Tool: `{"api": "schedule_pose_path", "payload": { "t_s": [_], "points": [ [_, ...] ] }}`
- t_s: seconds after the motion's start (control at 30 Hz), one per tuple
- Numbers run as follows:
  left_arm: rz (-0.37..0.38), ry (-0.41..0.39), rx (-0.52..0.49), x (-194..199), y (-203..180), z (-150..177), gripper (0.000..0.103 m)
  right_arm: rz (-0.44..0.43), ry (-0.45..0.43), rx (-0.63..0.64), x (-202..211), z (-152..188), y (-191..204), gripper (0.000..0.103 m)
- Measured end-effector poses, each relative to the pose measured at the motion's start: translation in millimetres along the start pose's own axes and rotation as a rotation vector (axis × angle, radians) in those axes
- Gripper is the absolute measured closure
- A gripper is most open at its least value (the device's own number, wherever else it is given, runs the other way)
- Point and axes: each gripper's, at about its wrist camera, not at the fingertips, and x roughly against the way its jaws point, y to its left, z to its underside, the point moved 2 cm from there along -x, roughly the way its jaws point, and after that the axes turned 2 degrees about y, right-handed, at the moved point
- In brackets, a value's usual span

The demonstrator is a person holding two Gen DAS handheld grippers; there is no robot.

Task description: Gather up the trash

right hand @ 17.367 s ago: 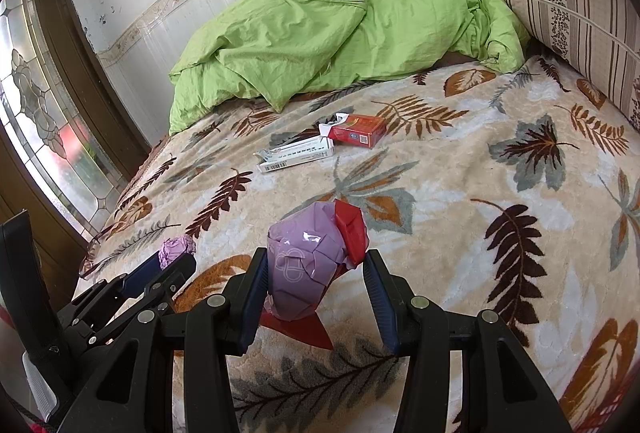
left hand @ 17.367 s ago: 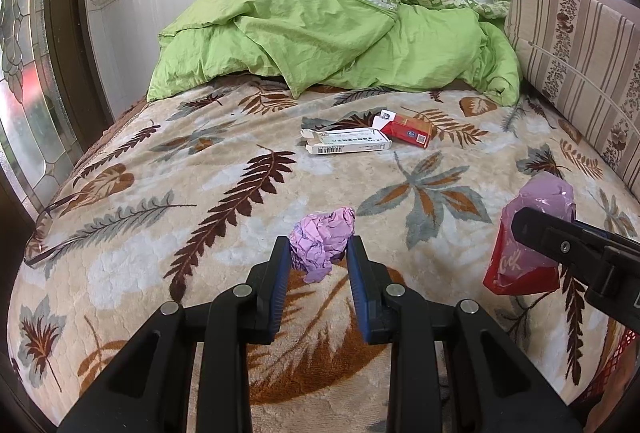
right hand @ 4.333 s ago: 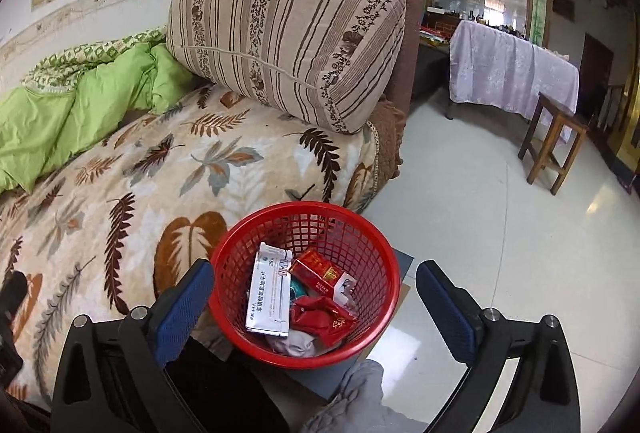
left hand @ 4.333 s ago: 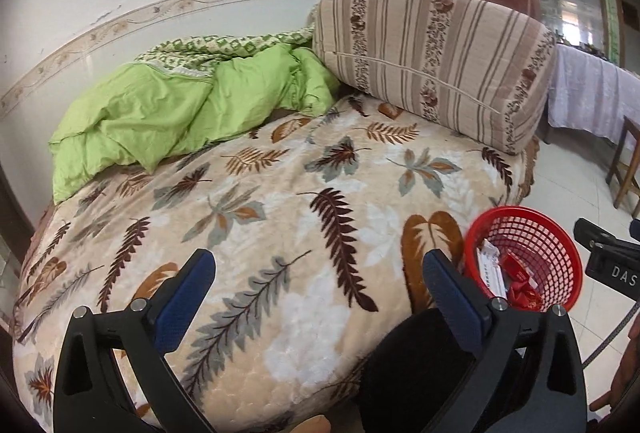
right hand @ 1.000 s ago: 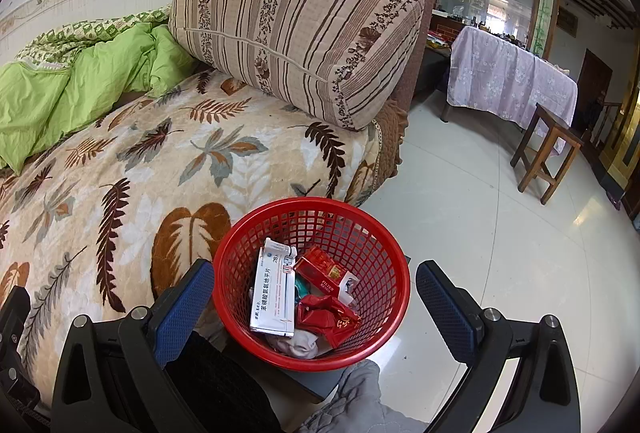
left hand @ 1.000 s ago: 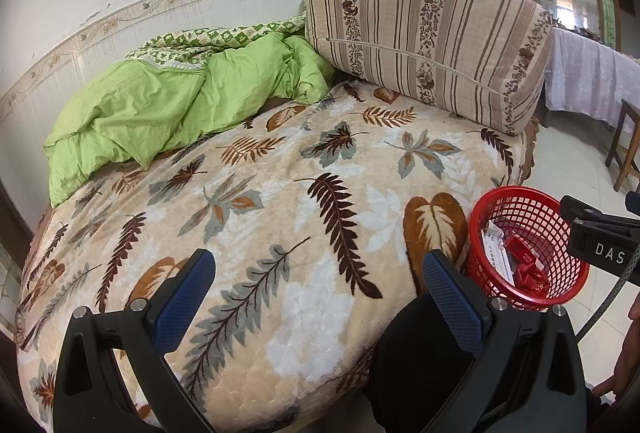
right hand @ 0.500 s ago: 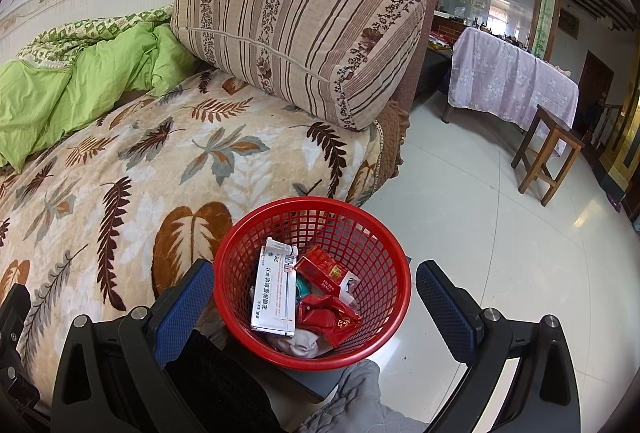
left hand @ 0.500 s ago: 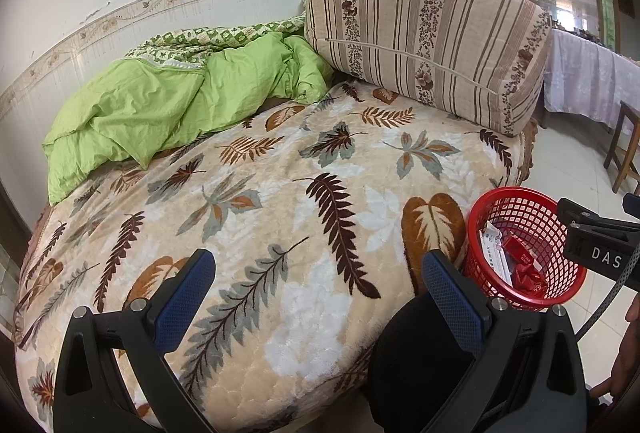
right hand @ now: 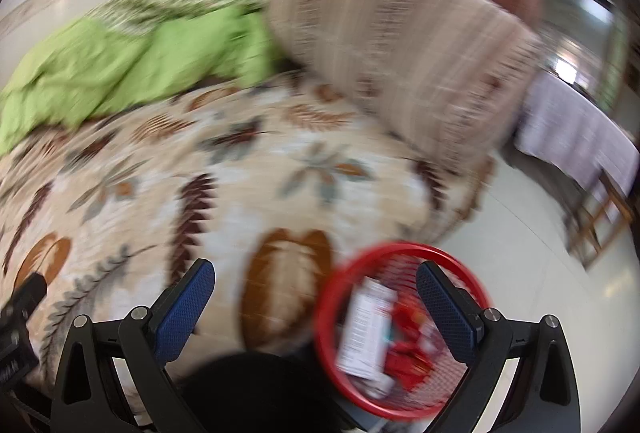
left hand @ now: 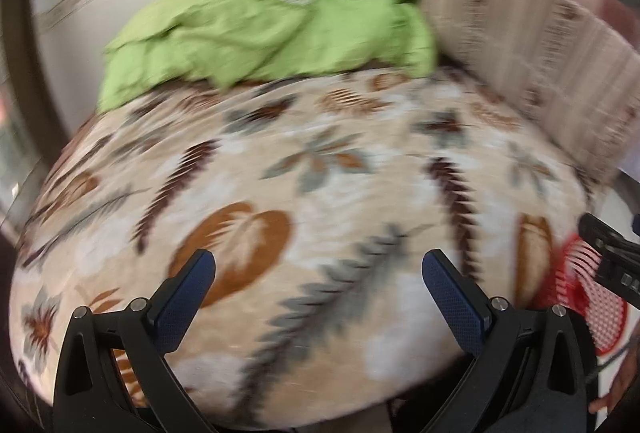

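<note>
Both views are motion-blurred. A red mesh basket (right hand: pixel 340 293) stands on the floor by the bed's corner and holds a white box (right hand: pixel 366 325) and red wrappers (right hand: pixel 408 337). Its edge shows in the left wrist view (left hand: pixel 592 285). My right gripper (right hand: pixel 314 303) is open and empty, with the basket low between its right finger and centre. My left gripper (left hand: pixel 318 293) is open and empty over the leaf-patterned bed cover (left hand: pixel 320 169). I see no loose trash on the bed.
A green quilt (left hand: pixel 260 33) lies bunched at the far side of the bed. A striped bolster cushion (right hand: pixel 400 65) lies along the right side. A white tiled floor (right hand: pixel 520 253), a cloth-covered table (right hand: pixel 580 137) and a wooden stool (right hand: pixel 600 217) lie to the right.
Both cameras have swung left toward the bed in the last half second. The basket has slid right and lower in both views. Both grippers stay open and empty.
</note>
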Motion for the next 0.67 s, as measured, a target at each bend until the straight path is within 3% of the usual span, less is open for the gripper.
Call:
{"api": "schedule_pose_path", "payload": {
  "t_s": [0.13, 0.23, 0.43, 0.53, 0.67],
  "points": [
    [-0.168, 0.104, 0.130, -41.7, 51.1, 0.8, 0.000, -0.135, 0.084, 0.088, -43.5, -17.7, 66.5, 0.002],
    [-0.227, 0.150, 0.178, -64.5, 77.0, 0.0, 0.000, -0.184, 0.141, 0.115, -78.2, -24.2, 114.7, 0.002],
    [-0.131, 0.238, 0.269, -111.2, 103.0, -8.8, 0.000, -0.198, 0.247, 0.191, -150.6, -31.0, 198.4, 0.002],
    [-0.076, 0.280, 0.307, -133.0, 124.9, -9.6, 0.000, -0.206, 0.260, 0.203, -172.0, -33.0, 220.0, 0.002],
    [-0.139, 0.255, 0.268, -146.4, 128.5, -15.2, 0.000, -0.204, 0.210, 0.185, -178.6, -33.5, 226.0, 0.001]
  ]
}}
